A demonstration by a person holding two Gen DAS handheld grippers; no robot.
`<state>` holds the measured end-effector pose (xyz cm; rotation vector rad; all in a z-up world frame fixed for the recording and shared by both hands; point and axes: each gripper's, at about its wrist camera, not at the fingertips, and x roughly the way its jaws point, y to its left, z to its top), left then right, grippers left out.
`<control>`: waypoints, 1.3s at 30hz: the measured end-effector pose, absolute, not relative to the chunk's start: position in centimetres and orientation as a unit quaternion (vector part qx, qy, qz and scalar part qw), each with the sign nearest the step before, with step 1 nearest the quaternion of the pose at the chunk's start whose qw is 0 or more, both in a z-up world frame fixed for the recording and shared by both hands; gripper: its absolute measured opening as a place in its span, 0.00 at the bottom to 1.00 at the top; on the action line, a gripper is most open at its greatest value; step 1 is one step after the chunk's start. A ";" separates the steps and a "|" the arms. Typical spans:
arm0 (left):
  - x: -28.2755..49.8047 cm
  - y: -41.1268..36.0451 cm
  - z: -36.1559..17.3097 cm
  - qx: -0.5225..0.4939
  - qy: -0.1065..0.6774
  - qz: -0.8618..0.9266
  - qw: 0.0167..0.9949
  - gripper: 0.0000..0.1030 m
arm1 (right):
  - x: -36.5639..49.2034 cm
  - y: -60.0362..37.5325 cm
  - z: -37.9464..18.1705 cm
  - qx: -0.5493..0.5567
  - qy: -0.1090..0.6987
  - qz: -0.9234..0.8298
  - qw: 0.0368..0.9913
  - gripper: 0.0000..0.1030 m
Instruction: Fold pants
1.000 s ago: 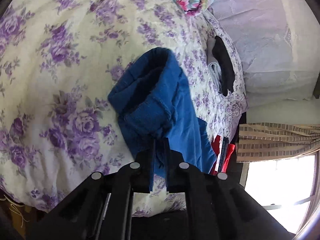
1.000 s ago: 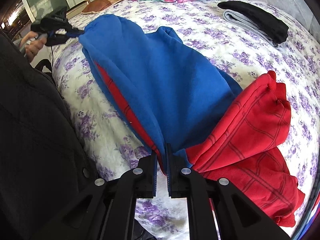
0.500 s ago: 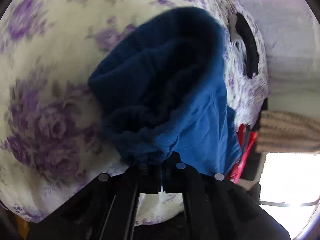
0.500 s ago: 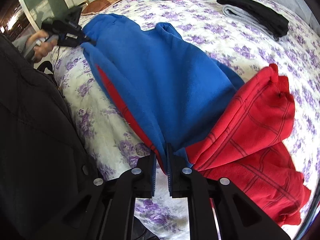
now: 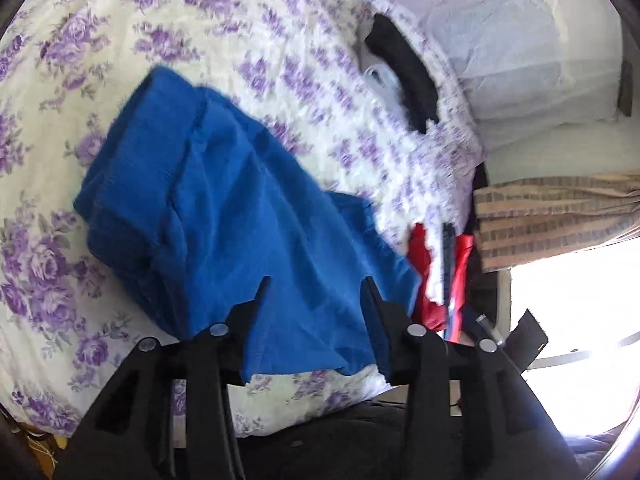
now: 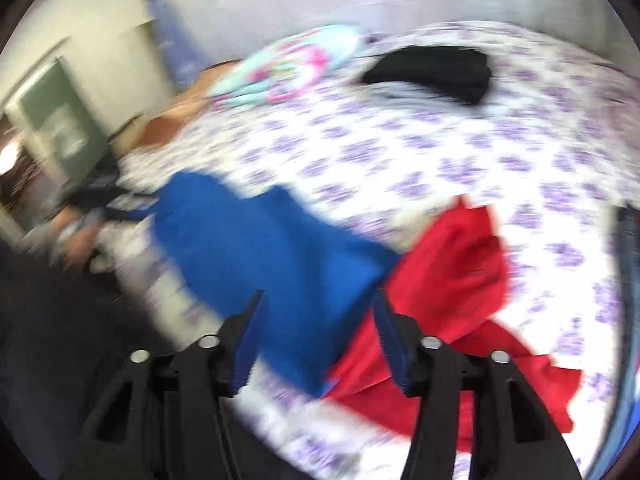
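left tool (image 5: 316,280): just opened, apart, over blue pants (image 5: 224,216) | right tool (image 6: 318,294): just opened, apart, above pants | pants flat on bed (image 5: 240,20)

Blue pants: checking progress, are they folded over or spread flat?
Folded over. The blue pants lie doubled on the bed, red lining hidden beneath, released by both claws.

floral bedspread (image 5: 248,24) | black garment (image 6: 436,70) | striped curtain (image 5: 556,216)
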<state>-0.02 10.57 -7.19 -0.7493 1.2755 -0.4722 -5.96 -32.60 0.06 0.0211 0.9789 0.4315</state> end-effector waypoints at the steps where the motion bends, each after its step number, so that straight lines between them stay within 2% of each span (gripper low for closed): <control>1: 0.0 10.4 -7.6 -0.337 0.582 -0.210 0.710 0.41 | -4.8 -32.5 -0.4 0.009 0.468 0.168 0.868 0.57; 6: -0.6 9.9 -9.8 -0.328 0.609 -0.165 0.704 0.42 | 0.7 -31.0 -4.4 0.025 0.485 0.051 0.872 0.55; 9: -1.2 10.6 -10.6 -0.334 0.610 -0.163 0.700 0.42 | 2.7 -30.6 -6.9 0.042 0.504 0.018 0.863 0.47; 13: -1.0 10.7 -10.8 -0.341 0.614 -0.164 0.693 0.42 | 3.0 -32.1 -8.9 0.052 0.520 -0.013 0.853 0.13; 14: -1.0 10.8 -10.9 -0.342 0.615 -0.164 0.691 0.42 | 2.6 -32.8 -8.9 0.067 0.515 -0.011 0.855 0.06; 15: -0.9 10.8 -11.0 -0.342 0.617 -0.163 0.690 0.42 | 2.2 -33.4 -8.5 0.087 0.506 -0.007 0.858 0.03; 18: -0.5 10.8 -11.2 -0.346 0.619 -0.161 0.686 0.42 | 0.4 -35.7 -5.9 0.165 0.459 0.006 0.873 0.03; 22: -0.1 10.7 -11.3 -0.345 0.622 -0.167 0.683 0.42 | -5.5 -40.9 -1.2 0.311 0.331 0.014 0.891 0.03; 24: 0.0 10.6 -11.4 -0.342 0.625 -0.171 0.681 0.42 | -9.9 -44.5 -1.8 0.374 0.290 -0.034 0.880 0.04; 28: 0.5 10.4 -11.4 -0.335 0.632 -0.177 0.676 0.42 | -16.3 -49.0 -9.0 0.487 0.315 -0.129 0.804 0.04; 30: 0.6 10.0 -11.3 -0.324 0.639 -0.178 0.675 0.42 | -17.4 -49.2 -10.8 0.520 0.304 -0.134 0.787 0.04; 35: 0.8 8.9 -9.0 -0.299 0.631 -0.209 0.685 0.42 | -17.0 -48.1 -9.8 0.516 0.296 -0.119 0.795 0.09; 37: 1.1 7.7 -7.8 -0.292 0.621 -0.233 0.689 0.42 | -17.1 -48.1 -9.5 0.508 0.304 -0.121 0.796 0.15; 39: 1.8 6.2 -6.8 -0.291 0.611 -0.258 0.690 0.43 | -16.8 -48.3 -9.8 0.502 0.320 -0.127 0.793 0.15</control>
